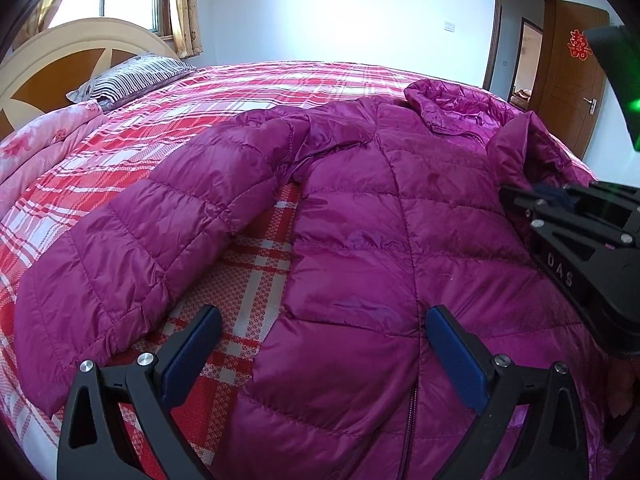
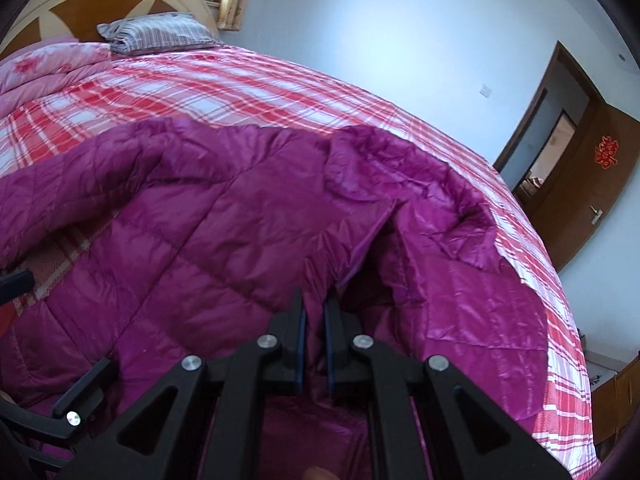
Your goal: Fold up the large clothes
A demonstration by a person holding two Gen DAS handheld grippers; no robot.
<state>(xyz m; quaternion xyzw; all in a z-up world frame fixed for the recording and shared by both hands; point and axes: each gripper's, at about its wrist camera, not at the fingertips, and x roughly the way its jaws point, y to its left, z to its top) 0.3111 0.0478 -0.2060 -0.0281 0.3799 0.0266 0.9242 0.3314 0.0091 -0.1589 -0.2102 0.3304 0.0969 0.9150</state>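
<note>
Closest to me: left claw (image 1: 324,344) is wide open w/ nothing in it, hanging just over the jacket (image 1: 360,216) hem near the zip. My guess is it's parked there to pin or grab the bottom edge once the other side gets laid down. Right claw (image 2: 314,320) is clamped tight on a pinch of the jacket's right-side fabric, prob the sleeve or front edge, can't tell which bc it's all bunched up. That bit is lifted and folded inward over the body, so it looks like the first side fold is underway, not finished.

The jacket itself: magenta puffer, quilted, shiny, kinda slippery-looking imo. It's lying front up on the bed (image 1: 240,92), zip mostly shut, left sleeve (image 1: 132,240) spread out flat to the side, collar (image 1: 436,108) flopped at the far end. Puffy stuff like this prob springs back, so folds may not stay put.

Further back there's red/white plaid bedding under everything, a striped pillow (image 1: 136,76) and pink quilt (image 1: 48,140) by the headboard (image 1: 72,48), then window, wall, and a brown door (image 1: 576,80) open on the far right.
</note>
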